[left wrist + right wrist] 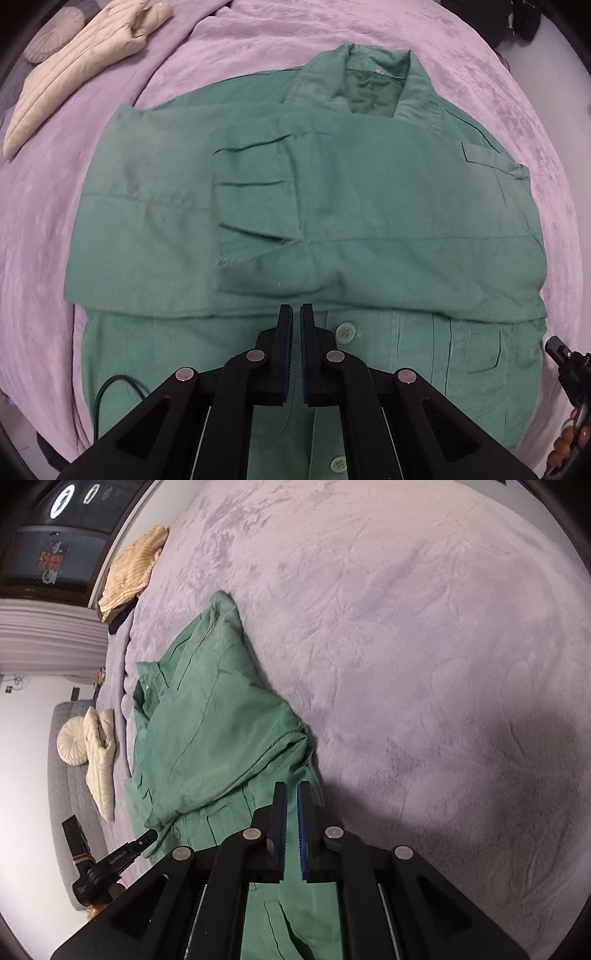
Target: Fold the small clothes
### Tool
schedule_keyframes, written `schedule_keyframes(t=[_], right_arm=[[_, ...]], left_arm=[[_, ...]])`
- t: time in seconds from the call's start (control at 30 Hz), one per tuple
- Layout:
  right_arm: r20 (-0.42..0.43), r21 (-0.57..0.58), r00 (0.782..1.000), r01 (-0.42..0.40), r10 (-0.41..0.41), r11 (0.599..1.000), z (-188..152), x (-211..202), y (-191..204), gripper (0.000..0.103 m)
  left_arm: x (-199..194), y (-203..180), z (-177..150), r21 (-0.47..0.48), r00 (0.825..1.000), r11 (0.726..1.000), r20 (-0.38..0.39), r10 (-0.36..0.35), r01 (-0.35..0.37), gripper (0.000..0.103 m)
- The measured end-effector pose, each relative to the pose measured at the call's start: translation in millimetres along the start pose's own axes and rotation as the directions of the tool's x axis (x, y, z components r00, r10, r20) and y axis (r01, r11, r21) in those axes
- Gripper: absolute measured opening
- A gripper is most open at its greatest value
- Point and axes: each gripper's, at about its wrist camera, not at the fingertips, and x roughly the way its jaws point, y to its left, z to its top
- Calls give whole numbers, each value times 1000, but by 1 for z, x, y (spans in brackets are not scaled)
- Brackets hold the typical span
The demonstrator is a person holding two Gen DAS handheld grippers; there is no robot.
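The left gripper (296, 309) hovers over the green shirt (332, 221), fingers closed on nothing. The right gripper (291, 786) has fingers slightly parted, empty, above the shirt's right edge. The shirt lies sleeves folded across on the lilac bedspread (229, 48).

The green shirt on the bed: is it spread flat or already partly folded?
Partly folded. On the green shirt, both sleeves lie folded across the chest below the collar; the buttoned lower part is still unfolded on the purple blanket.
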Motion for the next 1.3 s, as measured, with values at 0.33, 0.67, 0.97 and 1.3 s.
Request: schedule_keyframes(t=[0.33, 0.67, 0.97, 1.3], right_arm=[[-100, -105, 995, 16, -27, 994, -21, -3, 38, 55], [-125, -272, 990, 23, -59, 962, -31, -15, 71, 79], [-142, -275, 989, -8, -32, 961, -44, -19, 77, 91], [-30, -229, 998, -68, 62, 971, -68, -40, 81, 103]], left_arm=[[-53, 12, -43, -89, 997, 995, 66, 46, -40, 103], [-74, 20, -65, -139, 996, 987, 33, 82, -77, 103], [-92, 30, -93, -143, 996, 987, 44, 81, -74, 103], [-103, 48, -115, -134, 997, 991, 70, 32, -22, 103]])
